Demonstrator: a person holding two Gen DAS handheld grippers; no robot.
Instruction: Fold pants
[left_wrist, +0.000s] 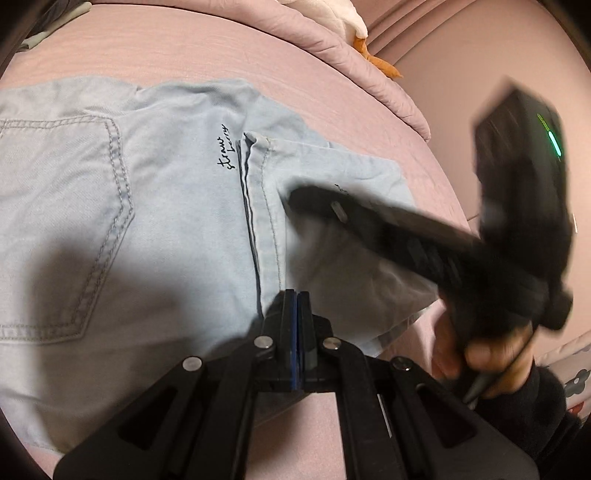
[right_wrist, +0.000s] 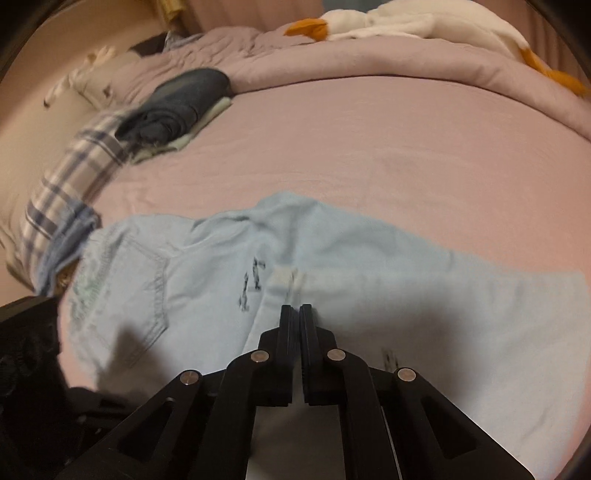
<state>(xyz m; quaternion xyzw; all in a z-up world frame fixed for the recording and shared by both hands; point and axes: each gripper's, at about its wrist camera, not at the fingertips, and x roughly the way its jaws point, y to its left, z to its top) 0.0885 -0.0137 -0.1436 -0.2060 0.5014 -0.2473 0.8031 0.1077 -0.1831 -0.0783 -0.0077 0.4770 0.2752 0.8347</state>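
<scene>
both jaws are pressed together, holding nothing: left gripper (left_wrist: 298, 295) and right gripper (right_wrist: 295, 308) sit over the light blue pants (left_wrist: 155, 206), near the seam (left_wrist: 255, 206).

Pink bed (right_wrist: 369, 147) carries light-blue pants (right_wrist: 369, 295), dark folded clothes (right_wrist: 177, 107), plaid fabric (right_wrist: 74, 177), rumpled quilt (right_wrist: 332, 59).

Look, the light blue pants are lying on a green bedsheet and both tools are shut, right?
Not green. The bedsheet is pink, as the right wrist view shows. The light blue pants do lie on it, and the left tool and right tool are both shut.
</scene>
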